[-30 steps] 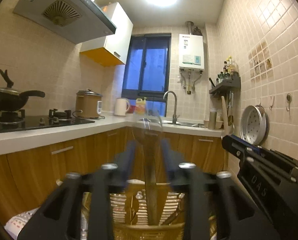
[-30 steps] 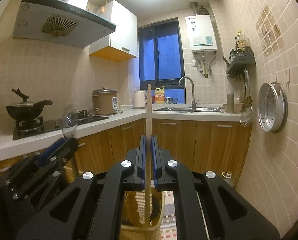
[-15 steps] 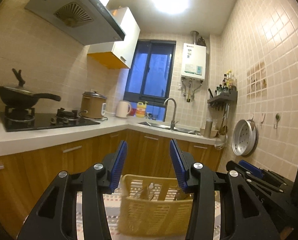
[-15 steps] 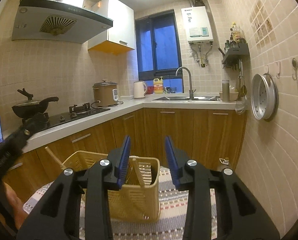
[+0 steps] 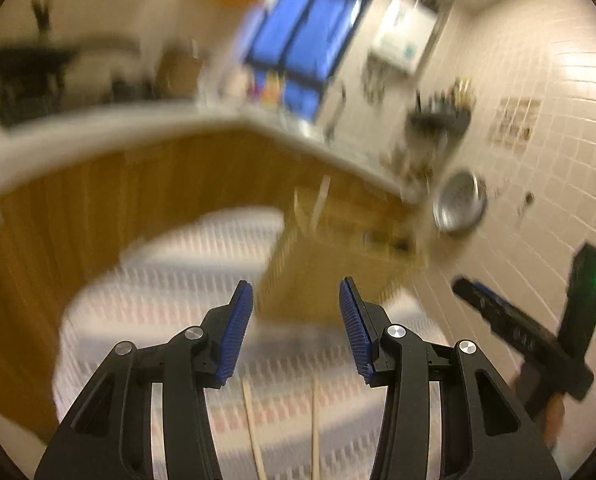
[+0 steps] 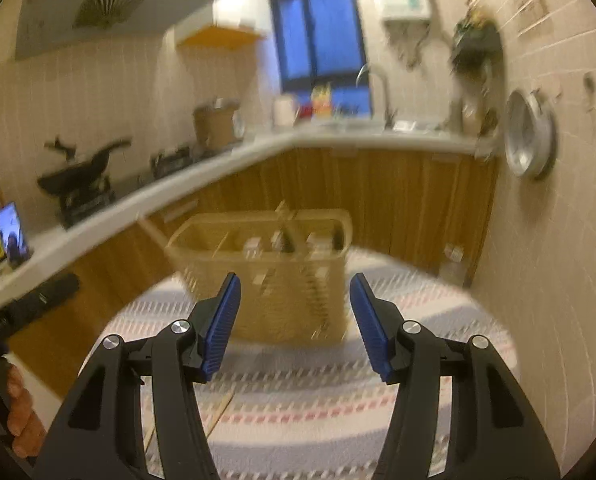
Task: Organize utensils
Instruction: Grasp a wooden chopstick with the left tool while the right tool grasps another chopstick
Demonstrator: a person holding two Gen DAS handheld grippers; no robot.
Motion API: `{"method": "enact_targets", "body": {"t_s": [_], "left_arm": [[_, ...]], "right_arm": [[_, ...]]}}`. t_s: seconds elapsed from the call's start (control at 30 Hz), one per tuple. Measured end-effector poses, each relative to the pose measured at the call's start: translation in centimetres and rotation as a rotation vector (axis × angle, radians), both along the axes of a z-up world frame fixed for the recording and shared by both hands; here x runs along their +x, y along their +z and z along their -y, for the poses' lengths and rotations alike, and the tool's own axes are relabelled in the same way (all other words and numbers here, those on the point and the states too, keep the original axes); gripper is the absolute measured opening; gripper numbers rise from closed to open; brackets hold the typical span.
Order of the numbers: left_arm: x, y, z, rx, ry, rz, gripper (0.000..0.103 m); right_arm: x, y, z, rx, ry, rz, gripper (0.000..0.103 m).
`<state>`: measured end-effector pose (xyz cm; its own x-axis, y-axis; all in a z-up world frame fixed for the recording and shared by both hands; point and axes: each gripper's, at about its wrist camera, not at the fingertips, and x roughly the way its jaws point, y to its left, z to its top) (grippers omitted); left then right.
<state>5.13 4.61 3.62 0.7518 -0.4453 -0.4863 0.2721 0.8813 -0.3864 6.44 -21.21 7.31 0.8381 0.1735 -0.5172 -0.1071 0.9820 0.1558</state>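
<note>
Both views blurred by motion; detail is limited.

Left gripper: jaws spread wide, blue pads bare, nothing between them. Right gripper: jaws likewise wide apart and holding nothing. It also shows at the right edge of the left view, near the tiled wall.

One yellow basket stands on the striped mat, ahead of both grippers and apart from their tips. Utensils inside stand upright or lean: two pale sticks rise above the rim in the left view; a wooden handle juts over the basket's left rim in the right view. The rest of the contents are too smeared to count.

Two thin wooden sticks lie on the mat below the left gripper, side by side, apart from each other.

Open mat lies between grippers and basket. The mat's rounded edge curves left toward the wooden cabinets, which run under the white counter behind the basket. The tiled wall closes the right side, with one round metal pan hanging on it.
</note>
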Motion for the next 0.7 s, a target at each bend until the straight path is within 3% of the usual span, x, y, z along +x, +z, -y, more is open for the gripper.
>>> {"method": "enact_targets", "body": {"t_s": [0.07, 0.13, 0.27, 0.37, 0.47, 0.7], "left_arm": [[1.4, -2.1, 0.1, 0.031, -0.055, -0.146, 0.043], [2.8, -4.7, 0.0, 0.076, -0.049, -0.283, 0.041], [4.3, -7.6, -0.8, 0.014, -0.063, -0.404, 0.039], [4.9, -9.1, 0.1, 0.064, -0.099, -0.454, 0.039], [5.5, -10.2, 1.1, 0.123, -0.106, -0.477, 0.037], [6.4, -10.7, 4.3, 0.259, -0.105, -0.443, 0.034]], "right_arm": [[1.0, -0.9, -0.9, 0.016, 0.044, -0.109, 0.053], [1.6, -2.4, -1.7, 0.047, 0.081, -0.212, 0.053], [2.5, -4.9, -2.9, 0.062, 0.129, -0.347, 0.051], [3.0, -6.2, -3.0, 0.072, 0.131, -0.413, 0.043], [3.8, -7.0, -2.5, 0.111, 0.130, -0.474, 0.043], [5.2, -9.3, -2.7, 0.215, 0.160, -0.654, 0.036]]}}
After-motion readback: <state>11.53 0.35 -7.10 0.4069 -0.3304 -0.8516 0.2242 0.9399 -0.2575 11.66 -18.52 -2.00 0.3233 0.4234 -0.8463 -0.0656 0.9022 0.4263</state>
